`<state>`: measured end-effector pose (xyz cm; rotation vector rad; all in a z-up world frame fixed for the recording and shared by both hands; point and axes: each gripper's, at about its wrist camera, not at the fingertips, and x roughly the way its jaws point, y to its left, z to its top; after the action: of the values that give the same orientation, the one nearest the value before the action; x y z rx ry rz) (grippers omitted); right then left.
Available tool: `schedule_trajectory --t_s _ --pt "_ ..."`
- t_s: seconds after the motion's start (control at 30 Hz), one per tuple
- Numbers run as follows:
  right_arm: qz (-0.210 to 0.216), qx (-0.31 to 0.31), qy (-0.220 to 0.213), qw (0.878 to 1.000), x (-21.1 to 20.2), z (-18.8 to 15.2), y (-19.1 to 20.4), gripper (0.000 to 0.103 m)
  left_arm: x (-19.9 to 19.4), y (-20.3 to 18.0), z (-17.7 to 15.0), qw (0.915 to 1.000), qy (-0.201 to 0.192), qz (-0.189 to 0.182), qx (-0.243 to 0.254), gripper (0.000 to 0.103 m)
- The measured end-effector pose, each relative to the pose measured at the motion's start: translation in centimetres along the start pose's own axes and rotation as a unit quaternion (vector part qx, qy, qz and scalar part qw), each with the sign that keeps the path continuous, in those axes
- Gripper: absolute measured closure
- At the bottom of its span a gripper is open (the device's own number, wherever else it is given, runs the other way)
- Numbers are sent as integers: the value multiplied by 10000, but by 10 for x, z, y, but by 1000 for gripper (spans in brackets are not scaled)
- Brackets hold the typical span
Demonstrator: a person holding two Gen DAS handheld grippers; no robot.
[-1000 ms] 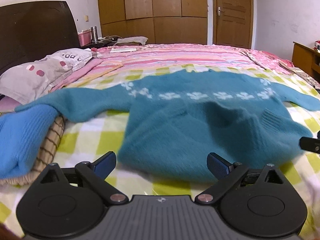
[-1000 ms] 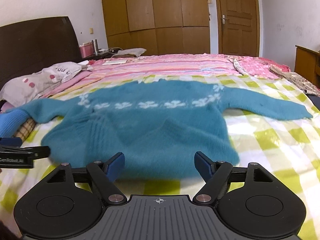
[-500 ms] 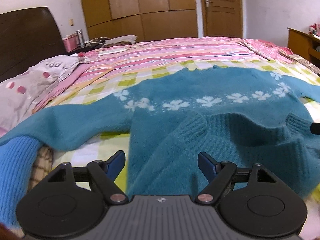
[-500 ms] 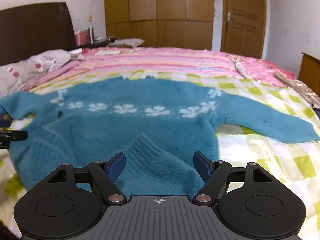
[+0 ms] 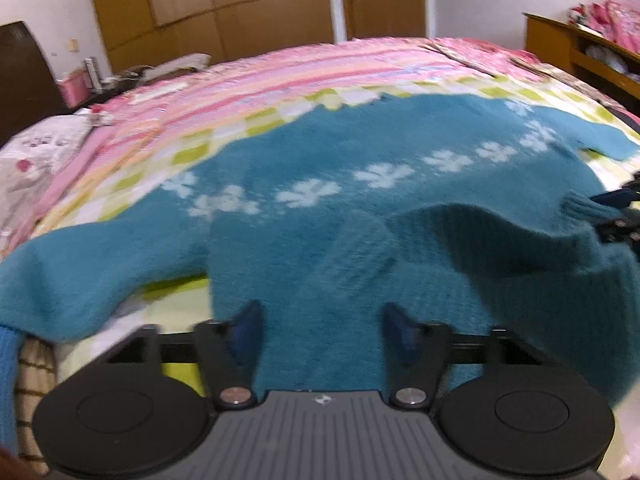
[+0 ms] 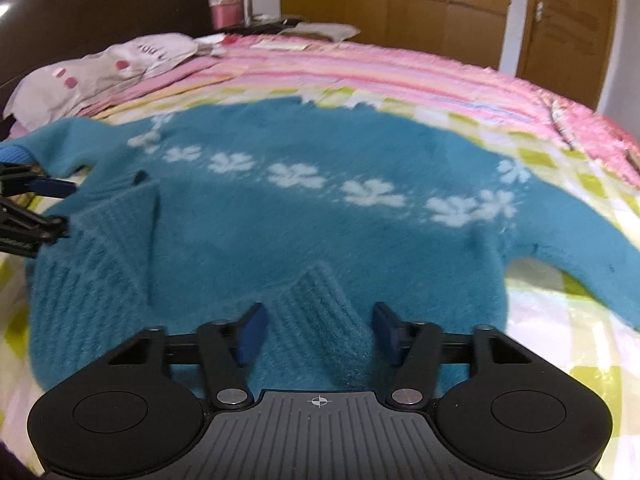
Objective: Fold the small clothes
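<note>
A teal knitted sweater (image 5: pixel 360 208) with a band of white flowers lies spread on the bed, sleeves out to both sides; it also shows in the right wrist view (image 6: pixel 320 208). Its ribbed hem is rumpled and lifted near me. My left gripper (image 5: pixel 322 330) is open, its blue pads either side of the hem's left part. My right gripper (image 6: pixel 318 330) is open around a raised ribbed fold (image 6: pixel 320 308) of the hem. Each gripper shows at the edge of the other's view, the right one (image 5: pixel 616 216) and the left one (image 6: pixel 28 208).
The bed has a green-checked sheet (image 6: pixel 560 320) and a pink striped blanket (image 5: pixel 320 68) behind. A pillow (image 6: pixel 104 64) and dark headboard (image 6: pixel 100 4) are at the left. A blue garment (image 5: pixel 8 380) lies at the left edge. A wooden cabinet (image 5: pixel 580 48) stands at the right.
Both grippers have moved forward and down onto the sweater's near hem, which now lies between their open fingers. The hem has bunched up more.
</note>
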<state>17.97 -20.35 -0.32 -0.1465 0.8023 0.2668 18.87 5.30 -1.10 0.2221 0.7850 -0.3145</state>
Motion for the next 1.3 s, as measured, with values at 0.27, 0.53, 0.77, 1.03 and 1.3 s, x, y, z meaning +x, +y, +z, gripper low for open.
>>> schedule_trajectory --t_s 0.27,0.53,0.77,1.03,1.3 --pt "325 101 48 9994 -35 0 -1 91 -23 0 -5 9993 128 -360 -55 84" --pt "563 -135 -54 9983 -114 -36 16 92 -93 11 -48 9967 20 -717 -388 85" --pt "220 -229 275 9991 -147 -79 14 92 -132 14 -98 9967 341 -536 -513 85" --pt "-201 -714 511 9959 -172 -109 29 86 -169 -1 -130 9967 458 -508 -441 82" --pt "-112 -287 -191 9993 -201 -106 32 86 -172 -19 -103 9959 -150 -618 -639 81"
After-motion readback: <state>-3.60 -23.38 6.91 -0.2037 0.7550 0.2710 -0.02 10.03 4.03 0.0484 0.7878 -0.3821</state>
